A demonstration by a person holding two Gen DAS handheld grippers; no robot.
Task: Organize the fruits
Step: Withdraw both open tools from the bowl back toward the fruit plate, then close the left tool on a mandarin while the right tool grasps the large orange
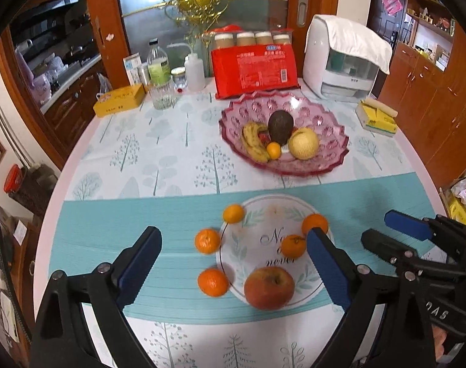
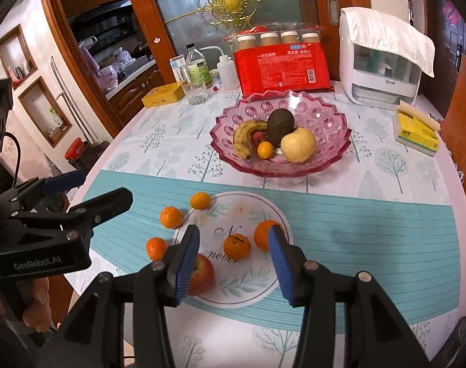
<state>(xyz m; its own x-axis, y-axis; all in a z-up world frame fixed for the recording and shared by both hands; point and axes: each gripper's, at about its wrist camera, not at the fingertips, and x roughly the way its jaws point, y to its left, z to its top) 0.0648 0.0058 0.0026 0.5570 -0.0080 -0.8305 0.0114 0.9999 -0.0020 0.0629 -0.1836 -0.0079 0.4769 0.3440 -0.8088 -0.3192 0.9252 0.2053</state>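
Observation:
A pink glass fruit bowl (image 1: 334, 141) (image 2: 331, 116) holds a banana (image 1: 253, 141), an avocado (image 1: 281, 126), a pear (image 1: 303, 143) and a small orange (image 1: 274, 150). On the teal mat lie a red apple (image 1: 269, 288) (image 2: 202, 276) and several mandarins (image 1: 207, 240) (image 2: 236, 246). My left gripper (image 1: 233, 257) is open above the apple and mandarins, empty. My right gripper (image 2: 234, 254) is open, hovering over a mandarin; it also shows at the right of the left wrist view (image 1: 386, 230).
The table's far side holds a red package (image 1: 254, 69), a white appliance (image 1: 343, 61), a yellow tissue pack (image 1: 377, 118), a yellow box (image 1: 119, 101), a glass (image 1: 163, 95) and bottles (image 1: 194, 70). Wooden cabinets stand on the right.

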